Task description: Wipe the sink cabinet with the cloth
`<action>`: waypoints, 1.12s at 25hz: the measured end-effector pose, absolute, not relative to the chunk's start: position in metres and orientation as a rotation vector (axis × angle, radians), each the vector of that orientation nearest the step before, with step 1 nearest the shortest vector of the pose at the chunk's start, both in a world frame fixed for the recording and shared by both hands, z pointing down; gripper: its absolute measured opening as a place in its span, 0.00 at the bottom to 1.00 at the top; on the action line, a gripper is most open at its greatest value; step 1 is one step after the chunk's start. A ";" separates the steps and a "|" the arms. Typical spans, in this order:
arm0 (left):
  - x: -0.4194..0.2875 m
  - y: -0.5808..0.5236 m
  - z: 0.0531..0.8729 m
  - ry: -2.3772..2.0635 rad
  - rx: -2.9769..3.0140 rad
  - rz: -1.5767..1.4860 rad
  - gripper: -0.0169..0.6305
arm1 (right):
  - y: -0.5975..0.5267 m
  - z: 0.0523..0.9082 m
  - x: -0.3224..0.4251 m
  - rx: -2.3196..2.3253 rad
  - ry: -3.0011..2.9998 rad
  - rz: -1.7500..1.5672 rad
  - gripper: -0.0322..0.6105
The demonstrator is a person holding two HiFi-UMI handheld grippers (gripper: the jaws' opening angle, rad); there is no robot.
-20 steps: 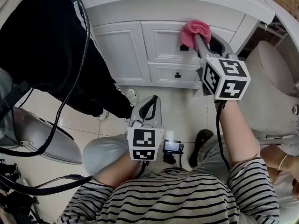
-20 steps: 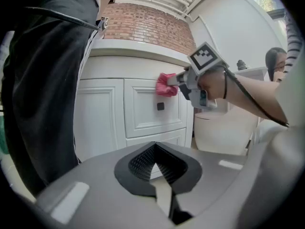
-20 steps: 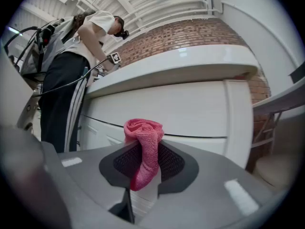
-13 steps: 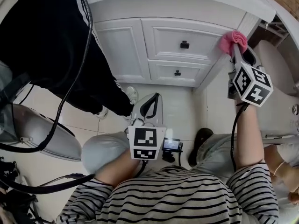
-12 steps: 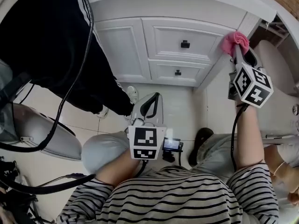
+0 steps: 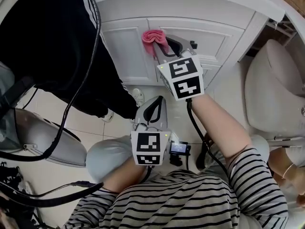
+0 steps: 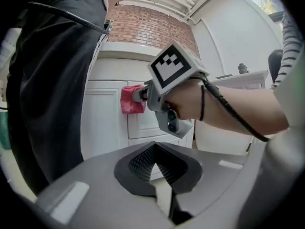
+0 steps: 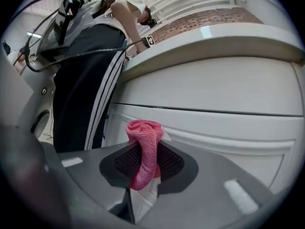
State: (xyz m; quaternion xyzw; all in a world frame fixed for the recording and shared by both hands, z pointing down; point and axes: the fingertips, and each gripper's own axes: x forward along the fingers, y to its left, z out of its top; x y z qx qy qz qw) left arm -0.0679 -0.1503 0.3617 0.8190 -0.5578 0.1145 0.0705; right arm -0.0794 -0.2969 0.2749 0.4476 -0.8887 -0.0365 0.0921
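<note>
Right gripper [image 8: 145,162]: I had it clamped on the cloth [image 8: 144,144] — a pink, nubbly knit wad bulging out above the ribbed black pads.
Cloth: pressed against the cabinet [image 6: 125,56], high on its smooth white panelled front, just under the countertop lip.
Left gripper [image 7: 157,168]: jaws together, nothing between them — I held it low, well apart from the cabinet.

Pale tiled floor [image 6: 86,128], brick wall [image 7: 152,30], white toilet [image 6: 271,89].
</note>
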 end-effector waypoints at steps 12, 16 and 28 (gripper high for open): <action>-0.062 -0.146 0.365 -1.662 2.488 0.366 0.02 | -0.296 0.266 0.079 1.759 -2.506 0.076 0.19; -0.059 -0.144 0.366 -1.671 2.495 0.391 0.02 | -0.295 0.274 0.143 1.878 -2.407 0.133 0.19; -0.063 -0.142 0.355 -1.703 2.510 0.343 0.02 | -0.280 0.324 -0.035 1.381 -2.660 0.129 0.18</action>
